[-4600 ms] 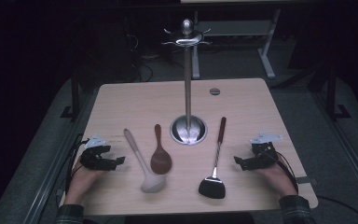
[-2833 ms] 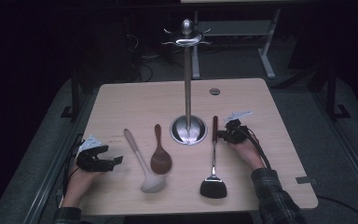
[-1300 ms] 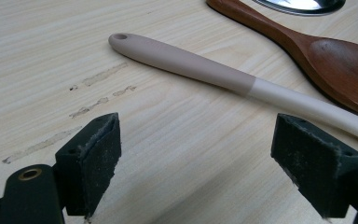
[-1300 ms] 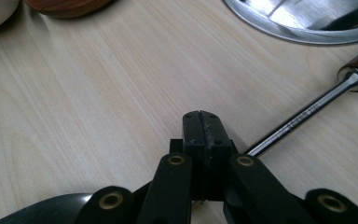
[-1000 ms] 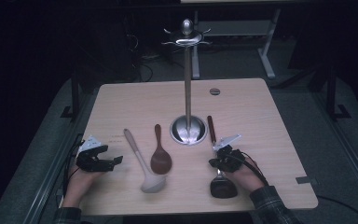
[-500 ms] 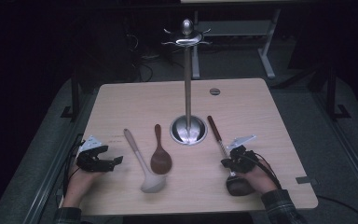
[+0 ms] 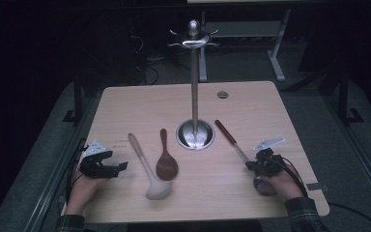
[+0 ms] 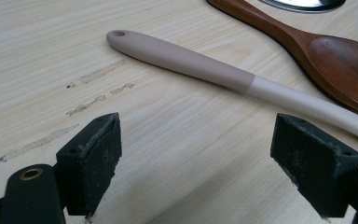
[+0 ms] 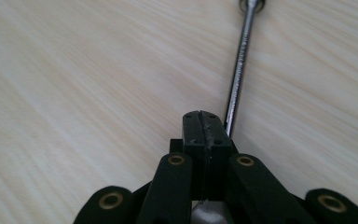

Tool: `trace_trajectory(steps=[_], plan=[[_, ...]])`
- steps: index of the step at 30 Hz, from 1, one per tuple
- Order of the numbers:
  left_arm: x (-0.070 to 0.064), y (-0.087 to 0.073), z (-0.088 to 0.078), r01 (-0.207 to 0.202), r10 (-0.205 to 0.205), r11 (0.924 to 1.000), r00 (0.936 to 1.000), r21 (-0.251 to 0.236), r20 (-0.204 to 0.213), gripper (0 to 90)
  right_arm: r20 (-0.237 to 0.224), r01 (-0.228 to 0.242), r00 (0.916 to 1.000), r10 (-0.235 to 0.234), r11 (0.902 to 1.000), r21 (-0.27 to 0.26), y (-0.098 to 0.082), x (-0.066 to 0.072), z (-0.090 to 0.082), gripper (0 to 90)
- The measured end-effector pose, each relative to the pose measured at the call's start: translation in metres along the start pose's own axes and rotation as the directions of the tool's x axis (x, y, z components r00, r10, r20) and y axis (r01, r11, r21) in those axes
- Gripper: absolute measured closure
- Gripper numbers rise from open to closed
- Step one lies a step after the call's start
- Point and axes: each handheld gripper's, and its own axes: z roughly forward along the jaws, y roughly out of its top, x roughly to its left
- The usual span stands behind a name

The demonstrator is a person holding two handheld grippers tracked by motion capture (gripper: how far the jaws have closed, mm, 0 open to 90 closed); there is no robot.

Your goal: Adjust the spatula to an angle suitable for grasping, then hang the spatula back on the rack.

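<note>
The left gripper (image 7: 107,166) rests at the desk (image 7: 125,106) edge, jaws wide apart and empty, facing the smooth beige ladle (image 7: 145,166). Beside it lies a dark wooden spoon (image 7: 166,162). The chrome hanging stand (image 7: 194,87) rises at centre, presumably awaiting utensils. The right gripper (image 7: 257,165) has jaws pressed together, gripping nothing, set against the spatula (image 7: 232,140) and its thin metal shaft, likely to nudge it.

spatula (image 7: 232,141) head hidden under right hand (image 7: 276,181), ladle (image 8: 242,84) bowl cut off
</note>
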Motion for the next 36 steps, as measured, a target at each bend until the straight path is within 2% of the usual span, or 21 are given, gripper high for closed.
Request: trace_trajectory(steps=[4, 10, 18, 20, 27, 28, 31, 36], plan=[[0.000, 0.000, 0.000, -0.005, 0.005, 1.0000, 1.0000, 0.009, 0.001, 15.9, 0.025, -0.022, 0.9995, 0.021, 0.9997, 0.011, -0.001, -0.010, -0.002, 90.0], [0.000, 0.000, 0.001, 0.006, -0.006, 1.0000, 1.0000, -0.004, 0.003, 15.9, 0.045, -0.037, 0.9983, 0.036, 0.9992, 0.015, -0.003, -0.021, -0.004, 90.0], [-0.001, 0.001, 0.001, 0.004, -0.004, 1.0000, 1.0000, 0.003, 0.007, 15.9, 0.083, -0.063, 0.9945, 0.063, 0.9980, -0.004, -0.006, -0.035, -0.009, 90.0], [-0.001, 0.000, 0.001, 0.005, -0.005, 0.9999, 0.9999, 0.009, 0.009, 15.9, 0.080, -0.076, 0.9938, 0.077, 0.9970, -0.012, -0.005, -0.036, -0.010, 90.0], [-0.002, 0.000, 0.001, 0.008, -0.008, 0.9999, 0.9999, 0.007, 0.008, 15.9, 0.055, -0.078, 0.9953, 0.080, 0.9960, -0.043, 0.000, -0.036, -0.015, 89.6], [-0.002, 0.000, 0.001, 0.006, -0.007, 1.0000, 0.9999, 0.006, 0.008, 15.9, 0.048, -0.073, 0.9959, 0.076, 0.9956, -0.059, 0.003, -0.037, -0.017, 83.0], [-0.001, 0.000, 0.000, -0.001, 0.001, 0.9998, 1.0000, 0.018, 0.006, 15.9, 0.041, -0.066, 0.9968, 0.069, 0.9956, -0.066, 0.009, -0.036, -0.021, 78.6], [0.000, 0.000, 0.001, 0.000, 0.000, 0.9998, 1.0000, 0.019, 0.008, 15.9, 0.024, -0.068, 0.9974, 0.069, 0.9968, -0.044, 0.022, -0.041, -0.022, 70.8]])
